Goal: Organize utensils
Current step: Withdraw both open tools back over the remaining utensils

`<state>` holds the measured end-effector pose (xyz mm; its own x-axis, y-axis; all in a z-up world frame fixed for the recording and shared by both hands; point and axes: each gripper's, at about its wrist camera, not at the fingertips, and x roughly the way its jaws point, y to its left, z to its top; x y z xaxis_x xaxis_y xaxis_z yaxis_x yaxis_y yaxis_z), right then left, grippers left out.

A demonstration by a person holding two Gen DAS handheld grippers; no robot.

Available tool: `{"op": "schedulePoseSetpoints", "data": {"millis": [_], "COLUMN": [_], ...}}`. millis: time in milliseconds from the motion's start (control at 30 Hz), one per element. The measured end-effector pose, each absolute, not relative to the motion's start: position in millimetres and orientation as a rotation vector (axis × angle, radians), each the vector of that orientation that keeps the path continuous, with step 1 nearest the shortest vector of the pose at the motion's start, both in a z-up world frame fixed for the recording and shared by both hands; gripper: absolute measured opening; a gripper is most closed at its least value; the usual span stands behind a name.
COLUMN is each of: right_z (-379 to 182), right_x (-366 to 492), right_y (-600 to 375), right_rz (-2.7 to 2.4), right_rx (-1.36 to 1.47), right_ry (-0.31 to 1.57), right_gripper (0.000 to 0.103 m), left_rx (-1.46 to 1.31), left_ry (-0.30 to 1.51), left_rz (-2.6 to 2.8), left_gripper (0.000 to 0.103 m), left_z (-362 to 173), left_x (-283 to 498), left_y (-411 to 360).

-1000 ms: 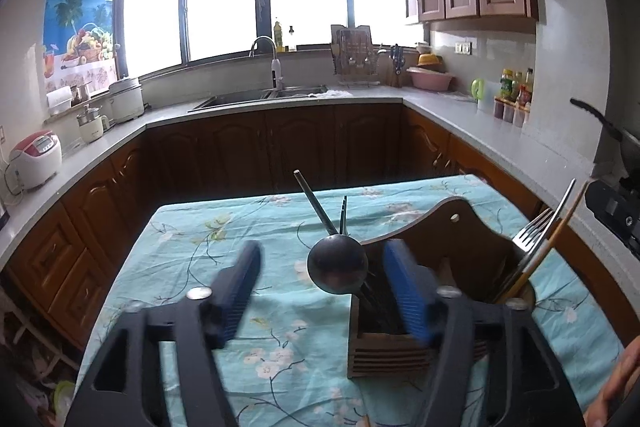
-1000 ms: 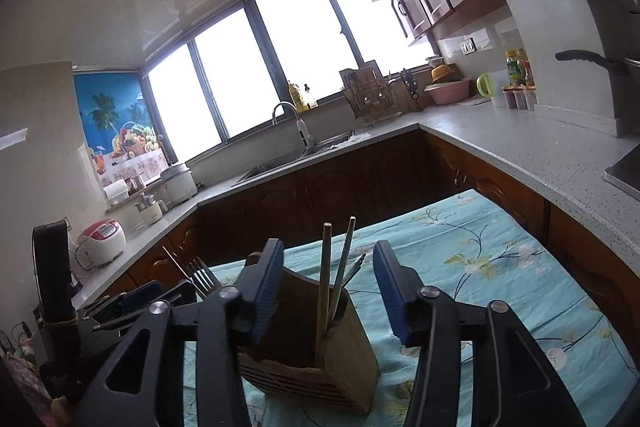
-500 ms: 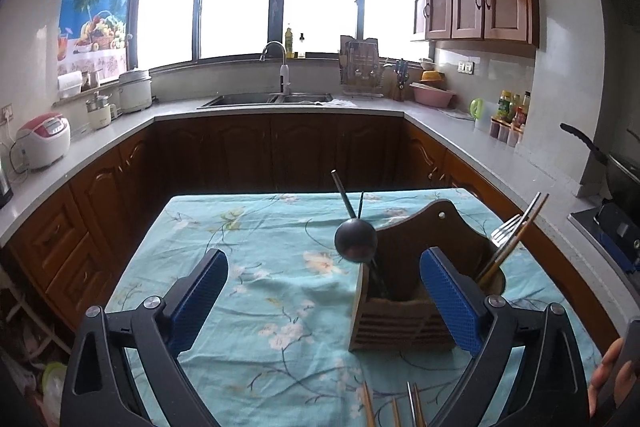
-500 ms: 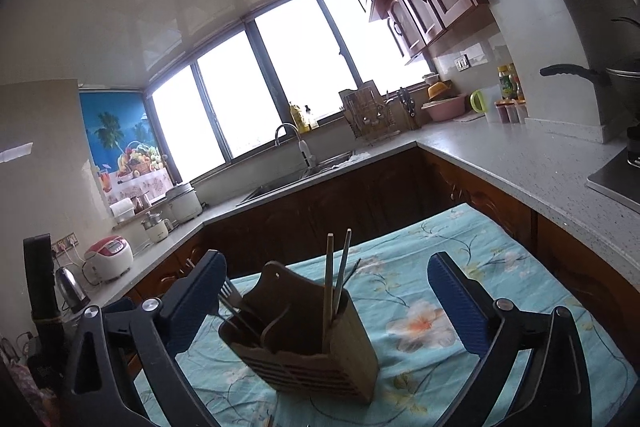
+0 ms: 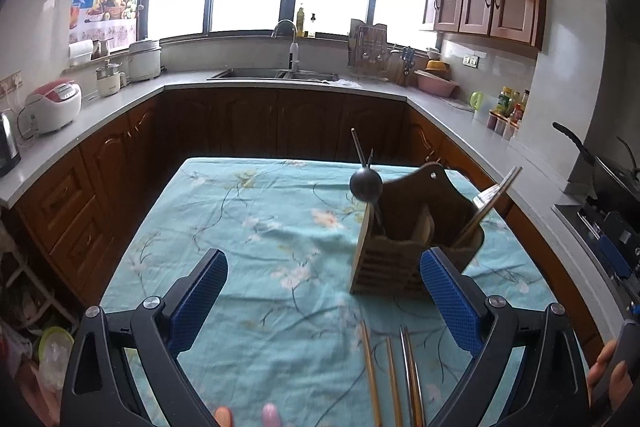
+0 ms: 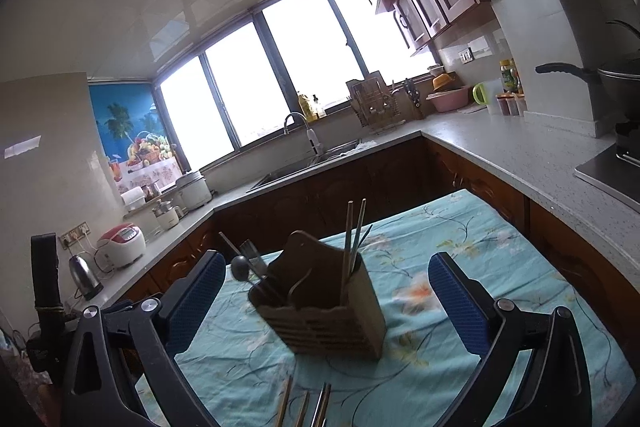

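Both jaws spread wide and empty, wooden utensil holder (image 5: 404,247) (image 6: 324,311) standing beyond them, chopsticks (image 5: 394,375) lying nearer.

Utensil holder (image 5: 404,251) standing on the table (image 5: 256,227); ladle (image 5: 366,185) and fork (image 5: 486,195) leaning inside it; chopsticks (image 5: 390,371) lying in front of it.

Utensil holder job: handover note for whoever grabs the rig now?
Left gripper: open, holding nothing.
Right gripper: open, holding nothing.
Wooden holder stands on the tablecloth. Already in it: ladle, fork, chopsticks.
Left to do: loose chopsticks lie on the cloth on the near side of the holder; pick them up and put them in.
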<state>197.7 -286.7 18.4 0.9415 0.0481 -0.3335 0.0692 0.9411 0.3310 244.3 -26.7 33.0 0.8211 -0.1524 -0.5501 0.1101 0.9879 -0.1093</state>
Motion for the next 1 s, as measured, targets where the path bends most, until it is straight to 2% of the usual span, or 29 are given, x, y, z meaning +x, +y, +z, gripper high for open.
{"op": "schedulePoseSetpoints", "data": {"millis": [433, 1000], "right_z": [6.4, -9.9], "right_x": [154.8, 110.1], "right_y": [-263.8, -236.8], "right_rz": [0.002, 0.011], "right_rx": [0.3, 0.181], "right_ry": [0.402, 0.474], "right_gripper": [0.103, 0.103], "left_rx": [-0.115, -0.089], "left_ry": [0.611, 0.667], "left_rz": [-0.122, -0.14], "left_gripper": [0.098, 0.098], "left_z": [23.3, 6.8], "left_x": [174.3, 134.9], "left_y": [-2.5, 0.1]}}
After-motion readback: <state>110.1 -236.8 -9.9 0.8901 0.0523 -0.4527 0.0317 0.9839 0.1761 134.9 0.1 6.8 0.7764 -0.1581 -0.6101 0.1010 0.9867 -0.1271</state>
